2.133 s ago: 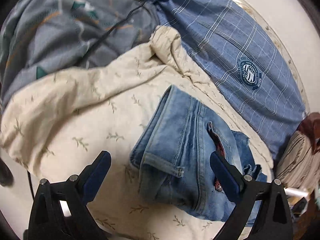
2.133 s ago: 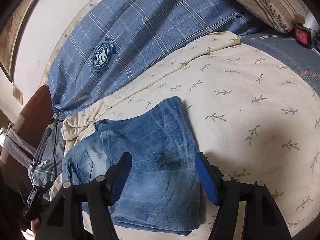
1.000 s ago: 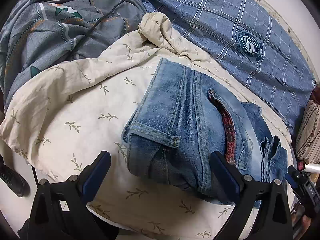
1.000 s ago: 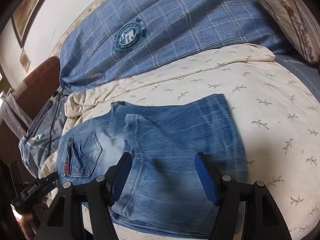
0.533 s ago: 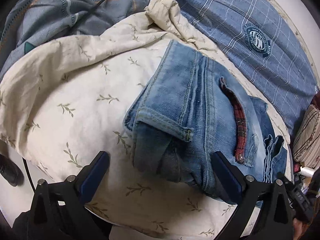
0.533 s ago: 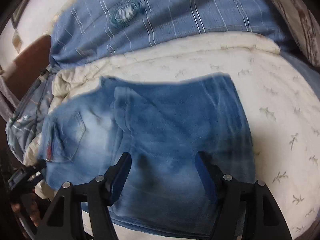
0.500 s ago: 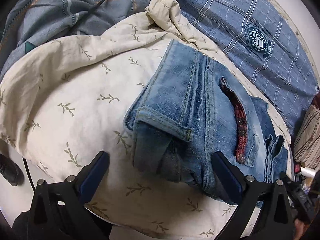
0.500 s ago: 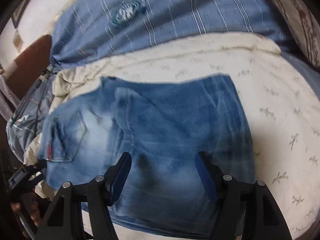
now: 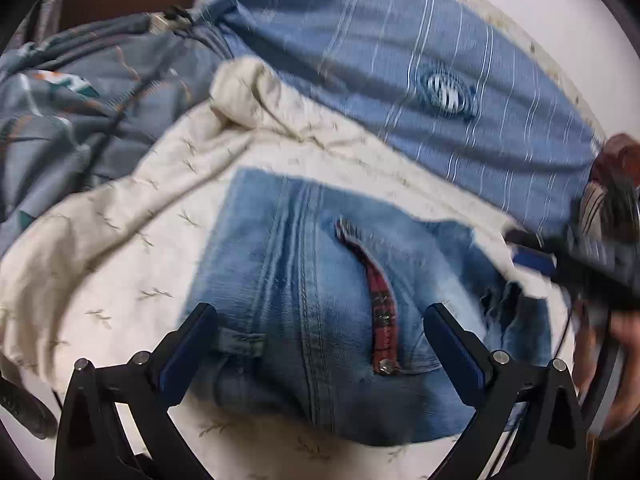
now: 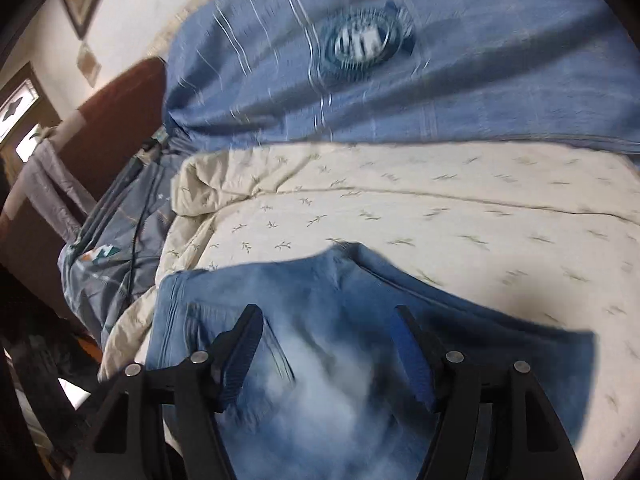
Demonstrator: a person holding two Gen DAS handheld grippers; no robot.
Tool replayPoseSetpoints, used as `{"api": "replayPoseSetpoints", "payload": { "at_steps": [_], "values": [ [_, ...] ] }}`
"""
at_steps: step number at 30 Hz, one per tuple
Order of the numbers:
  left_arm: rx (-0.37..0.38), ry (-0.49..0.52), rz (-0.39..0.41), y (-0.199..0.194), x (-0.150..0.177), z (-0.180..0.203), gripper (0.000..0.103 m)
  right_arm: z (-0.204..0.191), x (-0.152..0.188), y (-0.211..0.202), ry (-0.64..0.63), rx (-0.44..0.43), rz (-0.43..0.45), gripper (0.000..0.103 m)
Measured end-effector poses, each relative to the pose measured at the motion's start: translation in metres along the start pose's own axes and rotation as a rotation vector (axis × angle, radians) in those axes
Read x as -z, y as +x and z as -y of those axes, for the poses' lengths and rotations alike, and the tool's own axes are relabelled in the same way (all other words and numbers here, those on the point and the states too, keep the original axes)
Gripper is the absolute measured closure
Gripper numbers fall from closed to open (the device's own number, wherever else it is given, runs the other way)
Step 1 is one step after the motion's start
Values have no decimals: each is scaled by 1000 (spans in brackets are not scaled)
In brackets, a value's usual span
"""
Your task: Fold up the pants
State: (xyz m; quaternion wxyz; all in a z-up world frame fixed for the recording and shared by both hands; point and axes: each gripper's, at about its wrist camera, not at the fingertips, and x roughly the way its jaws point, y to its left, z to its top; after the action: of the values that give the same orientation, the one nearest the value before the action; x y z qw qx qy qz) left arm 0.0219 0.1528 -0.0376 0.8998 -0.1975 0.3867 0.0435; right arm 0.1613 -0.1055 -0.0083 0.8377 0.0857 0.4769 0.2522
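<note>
Hovering both grippers over the jeans (image 9: 320, 300), which lie folded in a compact stack on the cream leaf-print quilt (image 9: 120, 264). Our left gripper (image 9: 320, 344) has its fingers spread wide, nothing between them; waistband seam and red-lined pocket (image 9: 380, 304) sit directly ahead, between the fingertips. Our right gripper (image 10: 328, 352) is likewise released, fingers apart, with faded denim filling the gap and running off to the right of them. Both views are motion-blurred. A blue plaid blanket (image 10: 440, 80) lies well beyond the fingertips. We judge the folding nearly done. The next move likely calls for lowering, pinching the stack's edge cleanly through all layers, and one last fold or squaring up.
</note>
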Motion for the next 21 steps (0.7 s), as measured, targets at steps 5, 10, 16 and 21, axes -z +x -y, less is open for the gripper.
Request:
{"api": "replayPoseSetpoints", "payload": {
  "at_steps": [5, 10, 16, 21],
  "values": [
    [-43, 33, -18, 19, 1, 3, 1, -3, -30, 54, 10, 57, -113, 48],
    [-63, 67, -32, 25, 2, 1, 1, -5, -34, 90, -24, 101, -210, 72],
    [-78, 92, -51, 29, 5, 1, 1, -33, -28, 82, -229, 251, -155, 95],
    [-85, 104, -52, 31, 5, 1, 1, -53, -12, 93, -405, 414, -85, 95]
  ]
}}
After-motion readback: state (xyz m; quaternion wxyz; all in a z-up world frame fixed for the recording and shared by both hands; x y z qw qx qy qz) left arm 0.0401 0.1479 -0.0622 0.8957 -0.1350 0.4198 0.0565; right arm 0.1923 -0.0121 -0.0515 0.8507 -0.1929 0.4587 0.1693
